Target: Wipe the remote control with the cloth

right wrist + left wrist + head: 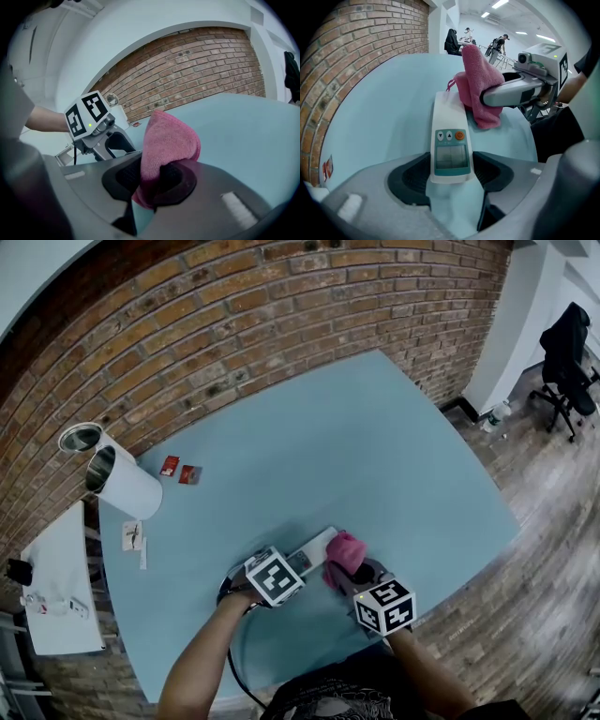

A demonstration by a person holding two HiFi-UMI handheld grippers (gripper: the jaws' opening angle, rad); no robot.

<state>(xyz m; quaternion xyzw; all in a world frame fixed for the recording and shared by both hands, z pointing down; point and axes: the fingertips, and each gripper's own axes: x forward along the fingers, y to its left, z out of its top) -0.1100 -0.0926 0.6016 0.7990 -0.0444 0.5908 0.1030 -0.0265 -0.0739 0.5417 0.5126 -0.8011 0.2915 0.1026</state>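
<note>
Low in the head view, your left gripper point(450, 176) clamped the stiff, probably slick remote control point(450, 124) by its near end while your right gripper point(153, 180) pinched the soft pink cloth point(168, 138).

1 remote control point(319, 543), 1 cloth point(345, 552), 2 small red cards point(169, 465) point(190, 474).
</note>
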